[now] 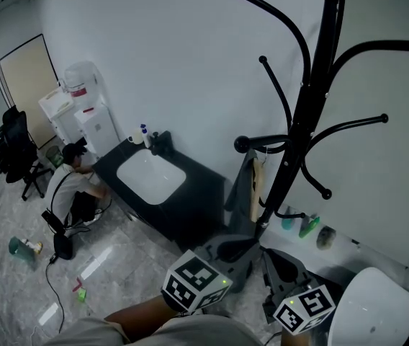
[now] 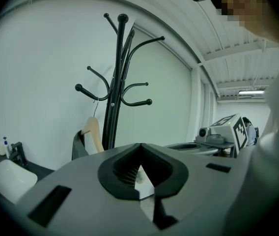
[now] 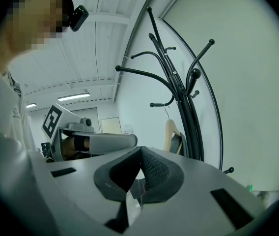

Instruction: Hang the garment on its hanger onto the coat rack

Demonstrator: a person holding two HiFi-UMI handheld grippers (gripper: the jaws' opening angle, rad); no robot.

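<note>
Garment [image 1: 240, 187] hangs on coat rack [image 1: 303, 99], apart from left gripper [image 2: 140, 167] and right gripper [image 3: 140, 170], fingers apparently pressed together.

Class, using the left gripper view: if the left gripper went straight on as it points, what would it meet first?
Probably the white wall. The left gripper, jaws together and empty, aims just right of the coat rack pole and the garment; depth is unclear, so it might clip the rack.

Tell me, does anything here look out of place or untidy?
Only the floor: a greenish container and small scraps lie loose on the tiles at left. The garment hangs on its hanger from the coat rack and looks in order.
</note>
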